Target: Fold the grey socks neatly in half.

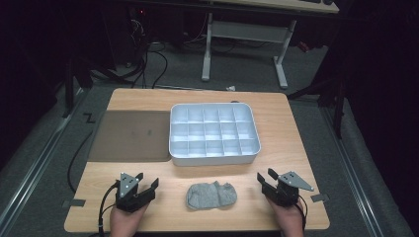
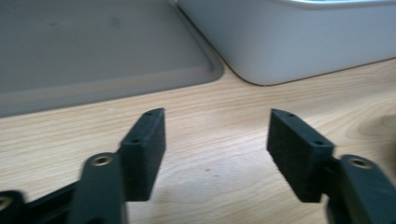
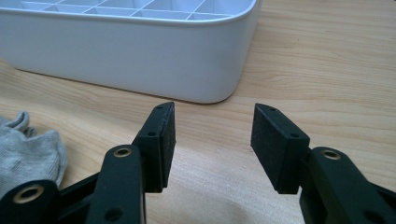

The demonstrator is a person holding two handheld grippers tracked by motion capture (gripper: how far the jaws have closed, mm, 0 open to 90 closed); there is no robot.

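Grey and crumpled, the sock [image 1: 211, 195] lies on the wooden table [image 1: 291, 148], just in front of the white compartment tray [image 1: 213, 134], apart from it. To the sock's left, the left gripper [image 1: 146, 183] rests on the table with its jaws wide and nothing between them. To the sock's right, the right gripper [image 1: 265, 177] sits likewise, jaws wide and empty; in its own view the sock [image 3: 28, 151] shows at the lower left, clear of the jaws. A dark flat mat [image 1: 131, 136] lies beyond the sock to its left, touching the tray's left side.
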